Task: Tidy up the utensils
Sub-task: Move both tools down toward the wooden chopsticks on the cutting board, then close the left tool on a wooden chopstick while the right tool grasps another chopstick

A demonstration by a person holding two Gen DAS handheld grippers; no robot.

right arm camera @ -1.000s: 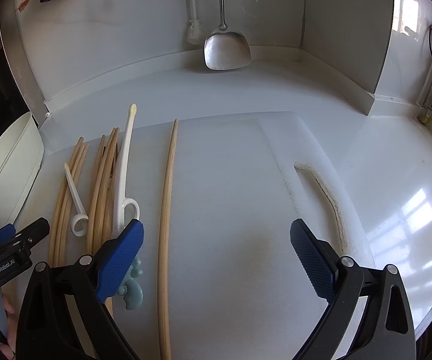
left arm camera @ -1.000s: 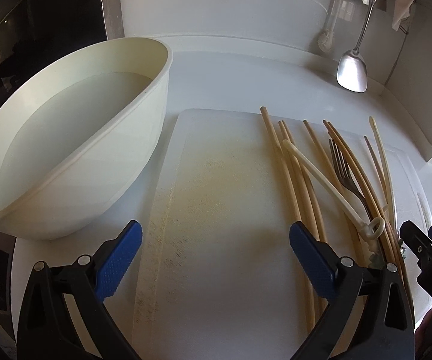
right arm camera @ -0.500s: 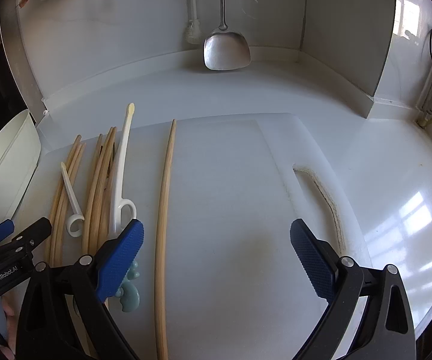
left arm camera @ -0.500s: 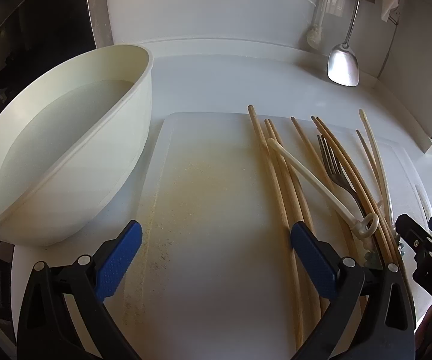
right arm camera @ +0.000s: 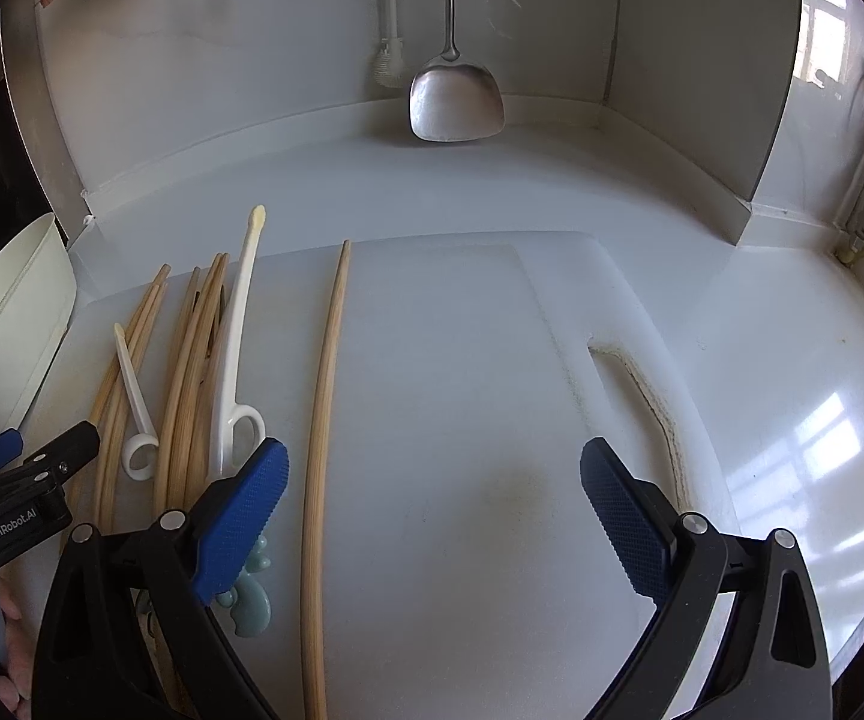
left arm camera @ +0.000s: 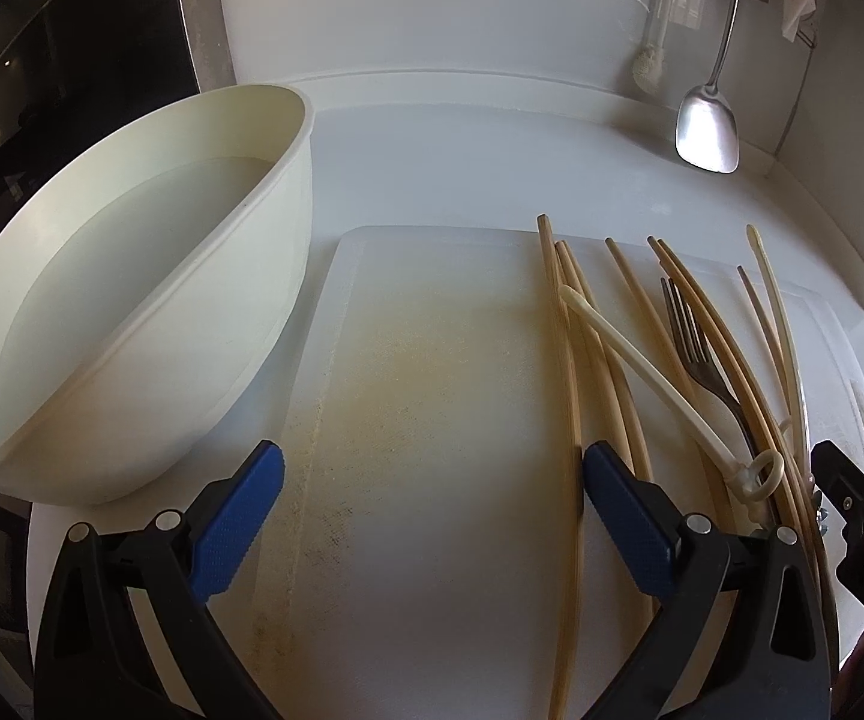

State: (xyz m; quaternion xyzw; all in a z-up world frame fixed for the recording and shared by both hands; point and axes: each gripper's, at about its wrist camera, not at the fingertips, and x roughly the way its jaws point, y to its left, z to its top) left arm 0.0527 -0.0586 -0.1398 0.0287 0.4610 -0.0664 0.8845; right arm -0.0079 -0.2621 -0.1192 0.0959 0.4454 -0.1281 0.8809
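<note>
One cream basin [left arm camera: 150, 324] — holding only water — beside the cutting board [left arm camera: 432, 420].

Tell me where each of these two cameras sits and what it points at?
Left wrist: rides the left claw, facing the cream plastic basin and white cutting board; right claw's tip at its right edge.
Right wrist: rides the right claw, over the board; left claw at its left edge.
Shared: board, wooden chopsticks, hanging steel spatula.
</note>
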